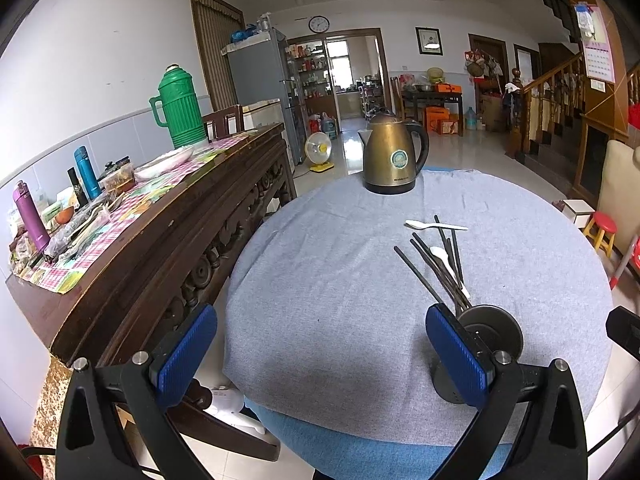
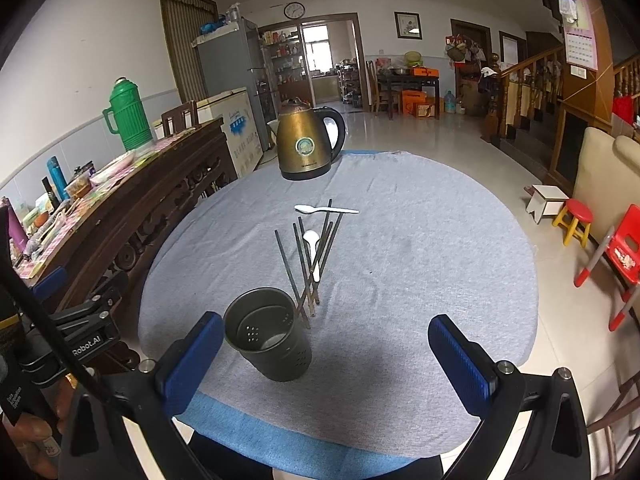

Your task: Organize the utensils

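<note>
Several dark chopsticks (image 2: 310, 266) lie fanned on the grey cloth, with a white spoon (image 2: 313, 250) among them and a second white spoon (image 2: 326, 210) lying crosswise just beyond. A dark perforated holder cup (image 2: 269, 336) stands upright and empty at their near end. My right gripper (image 2: 326, 356) is open, above the near table edge, with the cup just inside its left finger. My left gripper (image 1: 320, 354) is open too, empty, left of the cup (image 1: 490, 334), which sits behind its right finger. The chopsticks (image 1: 438, 268) and spoons (image 1: 436, 225) lie ahead to the right.
A brass electric kettle (image 1: 394, 156) stands at the far side of the round table (image 1: 320, 280). A dark wooden sideboard (image 1: 160, 232) with flasks and clutter runs along the left. Small stools (image 2: 576, 220) and a red chair (image 2: 622, 256) stand on the floor to the right.
</note>
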A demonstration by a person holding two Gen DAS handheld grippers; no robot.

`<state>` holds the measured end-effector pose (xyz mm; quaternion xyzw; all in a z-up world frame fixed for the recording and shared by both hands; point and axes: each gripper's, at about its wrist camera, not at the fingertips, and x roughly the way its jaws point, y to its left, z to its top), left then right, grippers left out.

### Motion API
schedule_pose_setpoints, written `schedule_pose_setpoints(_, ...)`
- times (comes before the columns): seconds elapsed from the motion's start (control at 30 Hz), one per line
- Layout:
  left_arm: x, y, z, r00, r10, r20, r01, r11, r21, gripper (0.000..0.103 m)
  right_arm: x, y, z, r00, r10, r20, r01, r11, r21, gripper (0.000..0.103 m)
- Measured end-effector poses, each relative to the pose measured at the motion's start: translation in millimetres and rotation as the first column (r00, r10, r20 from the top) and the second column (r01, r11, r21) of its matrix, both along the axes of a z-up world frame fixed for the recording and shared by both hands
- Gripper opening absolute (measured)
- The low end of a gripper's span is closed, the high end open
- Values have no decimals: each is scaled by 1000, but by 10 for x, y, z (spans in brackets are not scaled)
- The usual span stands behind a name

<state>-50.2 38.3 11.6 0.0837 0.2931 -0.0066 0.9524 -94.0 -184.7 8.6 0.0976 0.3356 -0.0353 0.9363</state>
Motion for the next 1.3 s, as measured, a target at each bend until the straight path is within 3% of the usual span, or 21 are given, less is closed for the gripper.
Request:
schedule_pose_setpoints(0.6, 101, -5, -69, 1000, 5, -20, -5, 1000, 7, 103, 127, -3, -56, 999, 18, -41, -18, 1000, 2, 103)
schedule_pose_setpoints(0.8, 277, 53, -141, 998, -13, -66, 13, 1000, -3, 103, 357, -65, -77, 997, 57, -58, -55, 998, 30, 103)
schedule_pose_setpoints(1.03, 919, 276, -382, 965, -83, -250, 59, 993, -102, 103, 1315, -329, -101, 972, 207, -111, -206, 978, 17, 103)
schedule_pose_setpoints(1.23, 1456, 302, -574, 945, -93, -312, 64, 993, -102, 103, 2745, -453, -485, 897, 331, -294, -327, 943, 63, 103)
schedule_pose_setpoints(1.3, 1635, 317, -629, 935, -102, -338, 66, 991, -119, 97, 3134, -376, -600, 868, 375, -325, -379, 924, 55, 103)
